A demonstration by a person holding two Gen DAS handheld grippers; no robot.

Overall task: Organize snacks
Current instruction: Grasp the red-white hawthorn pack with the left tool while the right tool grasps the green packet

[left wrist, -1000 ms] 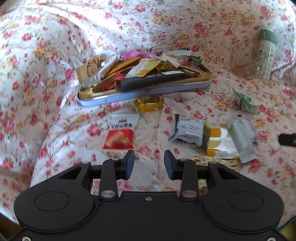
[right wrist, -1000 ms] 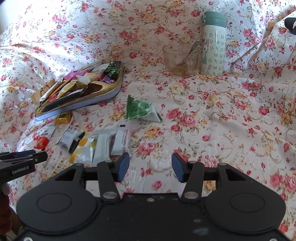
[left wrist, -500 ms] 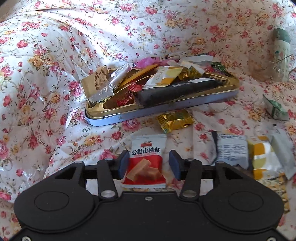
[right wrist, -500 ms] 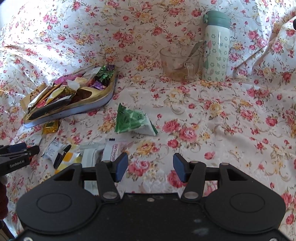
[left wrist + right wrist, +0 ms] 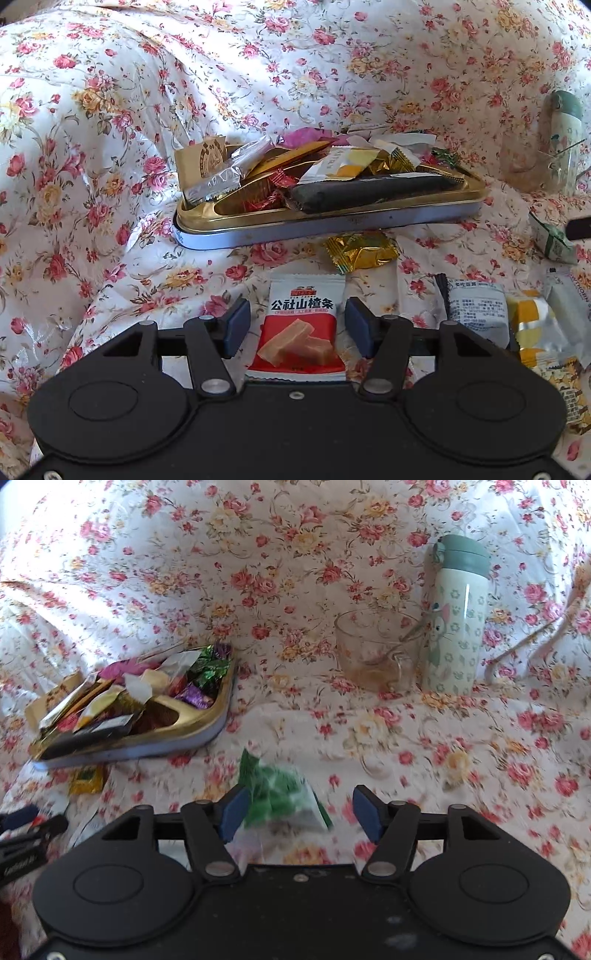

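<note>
A gold tin tray [image 5: 258,220] full of wrapped snacks lies on the floral cloth; it also shows in the right wrist view [image 5: 192,720]. My left gripper [image 5: 297,328] is open, its fingers on either side of a red and white snack packet [image 5: 301,325] that lies flat on the cloth. My right gripper [image 5: 301,814] is open around a green triangular packet [image 5: 280,794], which looks blurred. A gold wrapped candy [image 5: 360,251] lies just before the tray. A grey packet [image 5: 476,310] and a yellow and white packet [image 5: 535,328] lie to the right.
A glass cup [image 5: 376,653] with a spoon and a pale green bottle [image 5: 456,616] stand at the back right. The floral cloth rises in folds behind and left of the tray. The left gripper's tip [image 5: 33,830] shows at the right wrist view's left edge.
Both grippers moved forward and down. The left one now straddles the red packet, the right one the green packet. Both sets of jaws opened wider.
</note>
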